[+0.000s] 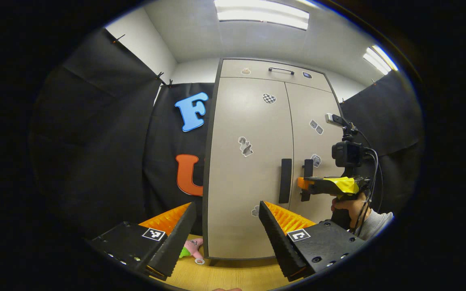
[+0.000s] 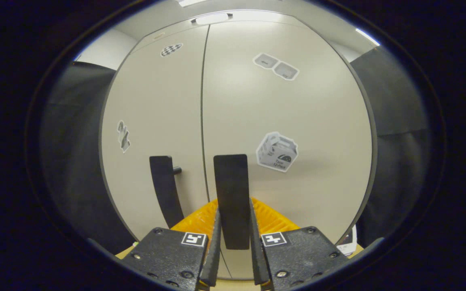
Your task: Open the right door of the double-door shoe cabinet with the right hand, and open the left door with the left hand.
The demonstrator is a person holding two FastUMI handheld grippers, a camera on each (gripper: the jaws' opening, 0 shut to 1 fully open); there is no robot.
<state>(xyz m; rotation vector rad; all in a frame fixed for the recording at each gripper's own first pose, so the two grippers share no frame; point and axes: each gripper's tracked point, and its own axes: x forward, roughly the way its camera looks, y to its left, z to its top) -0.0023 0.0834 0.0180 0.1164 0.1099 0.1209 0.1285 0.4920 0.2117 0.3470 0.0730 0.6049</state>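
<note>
The beige shoe cabinet (image 1: 241, 169) stands ahead with both doors closed. The left door's black vertical handle (image 1: 285, 180) and the right door's handle (image 1: 307, 178) sit side by side at the middle seam. My left gripper (image 1: 227, 220) hangs open well short of the left door, with nothing between its fingers. My right gripper (image 2: 234, 220) is shut on the right door handle (image 2: 231, 194), one finger pressing on each side. In the left gripper view the right gripper (image 1: 305, 184) shows at that handle, held by a hand (image 1: 350, 206). The left door handle (image 2: 163, 194) is beside it, untouched.
A pink plush toy (image 1: 192, 246) lies on the wooden floor (image 1: 225, 277) at the cabinet's lower left corner. Above the doors is a top panel with a small handle (image 1: 280, 70). Black cloth walls flank the cabinet on both sides.
</note>
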